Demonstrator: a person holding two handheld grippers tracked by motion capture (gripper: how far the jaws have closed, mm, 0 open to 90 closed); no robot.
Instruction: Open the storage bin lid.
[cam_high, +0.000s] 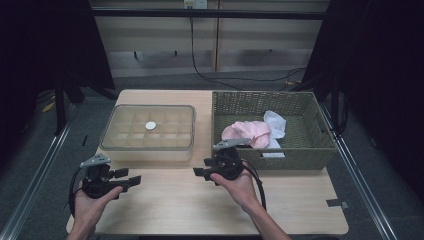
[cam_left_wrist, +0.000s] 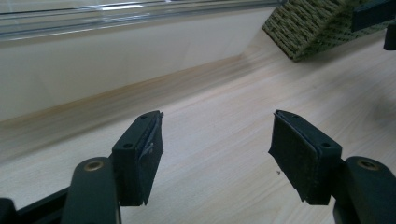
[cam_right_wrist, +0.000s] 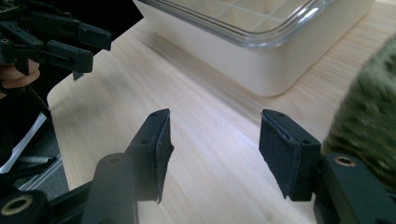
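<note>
From above, my left gripper (cam_high: 131, 181) and right gripper (cam_high: 199, 172) hover over the table (cam_high: 200, 205), jaws facing each other, just before the clear compartment box (cam_high: 148, 131). Along my left jaws: spread wide, nothing between. Along my right jaws: parted, empty, box (cam_right_wrist: 261, 51) ahead.

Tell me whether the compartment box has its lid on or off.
On. The clear lid sits flat across the compartment box, its rim flush all round, with a small white disc at its centre; whether it is latched cannot be told.
</note>
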